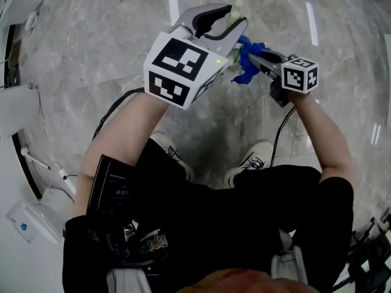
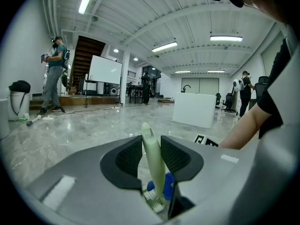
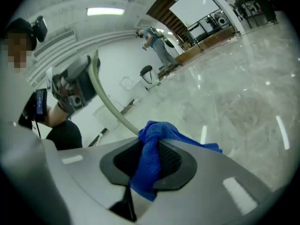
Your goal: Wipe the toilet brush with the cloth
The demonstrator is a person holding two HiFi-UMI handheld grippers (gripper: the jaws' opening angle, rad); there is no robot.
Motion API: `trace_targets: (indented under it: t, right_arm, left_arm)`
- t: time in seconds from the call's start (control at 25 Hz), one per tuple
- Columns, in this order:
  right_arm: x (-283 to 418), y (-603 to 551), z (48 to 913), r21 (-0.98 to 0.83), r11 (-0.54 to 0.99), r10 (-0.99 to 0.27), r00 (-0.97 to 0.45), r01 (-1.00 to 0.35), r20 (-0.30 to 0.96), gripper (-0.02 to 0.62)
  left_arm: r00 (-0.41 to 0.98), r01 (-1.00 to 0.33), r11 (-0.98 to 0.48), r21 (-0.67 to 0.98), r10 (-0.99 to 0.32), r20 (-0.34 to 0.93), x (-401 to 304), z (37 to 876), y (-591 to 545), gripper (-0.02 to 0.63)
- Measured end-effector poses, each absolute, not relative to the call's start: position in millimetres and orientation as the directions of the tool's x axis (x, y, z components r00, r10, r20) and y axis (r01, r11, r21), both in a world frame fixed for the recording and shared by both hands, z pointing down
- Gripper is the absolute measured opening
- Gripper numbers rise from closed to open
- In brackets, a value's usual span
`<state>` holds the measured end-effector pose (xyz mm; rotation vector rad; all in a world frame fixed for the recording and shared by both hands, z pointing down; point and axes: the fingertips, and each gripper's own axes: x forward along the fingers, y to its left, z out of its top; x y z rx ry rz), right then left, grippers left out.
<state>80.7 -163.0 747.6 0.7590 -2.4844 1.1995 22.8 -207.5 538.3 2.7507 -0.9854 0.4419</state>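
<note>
A pale green toilet brush [image 2: 153,159] stands between the jaws of my left gripper [image 2: 152,154], which is shut on its handle; white bristles show low behind the pads. In the head view the left gripper [image 1: 223,18] is raised over the floor, and the handle's end [image 1: 236,8] sticks out past it. My right gripper [image 1: 259,58] is just to its right, shut on a blue cloth [image 1: 247,60]. In the right gripper view the cloth [image 3: 149,159] is bunched between the pads and rests against the curved brush handle [image 3: 110,105].
Grey marble floor [image 1: 122,29] lies below. White bathroom fixtures [image 1: 18,105] and cables sit at the left. Farther off stand a person with grippers [image 2: 53,74], a bin with a black bag [image 2: 18,99], a whiteboard [image 2: 105,70] and a white counter [image 2: 194,109].
</note>
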Motion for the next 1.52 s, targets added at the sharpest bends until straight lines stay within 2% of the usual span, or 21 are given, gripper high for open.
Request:
trace_targets:
  t: [0.16, 0.32, 0.56, 0.68, 0.8, 0.88, 1.08, 1.28, 1.4, 1.52]
  right_arm:
    - [53, -172, 682, -0.702, 0.589, -0.299, -0.915, -0.400, 0.271, 0.080]
    - [32, -175, 617, -0.691, 0.687, -0.221, -0.971, -0.223, 0.093, 0.080]
    - [55, -202, 521, -0.672, 0.740, -0.238, -0.945, -0.028, -0.223, 0.078]
    - [58, -205, 500, -0.651, 0.759, -0.223, -0.933, 0.016, -0.282, 0.078]
    - [50, -196, 518, -0.677, 0.736, -0.189, -0.949, 0.033, -0.253, 0.078]
    - [43, -188, 547, -0.709, 0.705, -0.176, -0.968, 0.002, -0.178, 0.078]
    - [31, -157, 653, -0.752, 0.637, -0.095, -0.985, -0.170, 0.143, 0.078]
    - [29, -109, 757, -0.719, 0.614, 0.046, -0.894, -0.327, 0.446, 0.078]
    - [8, -96, 771, -0.745, 0.588, 0.094, -0.888, -0.315, 0.450, 0.078]
    - [-12, -120, 740, -0.752, 0.585, -0.015, -0.932, -0.302, 0.363, 0.078]
  left_arm:
    - [0.747, -0.630, -0.772, 0.086, -0.571, 0.340, 23, 540, -205, 0.135]
    - [0.743, -0.635, -0.768, 0.086, -0.576, 0.342, 21, 540, -206, 0.135]
    - [0.744, -0.635, -0.767, 0.091, -0.576, 0.339, 18, 538, -207, 0.135]
    - [0.747, -0.632, -0.769, 0.093, -0.574, 0.335, 19, 537, -206, 0.135]
    - [0.750, -0.632, -0.768, 0.099, -0.575, 0.329, 20, 535, -207, 0.135]
    - [0.751, -0.632, -0.769, 0.101, -0.575, 0.324, 20, 533, -207, 0.135]
    - [0.756, -0.628, -0.771, 0.106, -0.573, 0.316, 22, 530, -207, 0.136]
    - [0.762, -0.624, -0.774, 0.108, -0.571, 0.307, 23, 527, -207, 0.137]
    - [0.767, -0.620, -0.776, 0.113, -0.570, 0.296, 23, 526, -207, 0.137]
    - [0.766, -0.622, -0.775, 0.111, -0.573, 0.293, 24, 524, -209, 0.137]
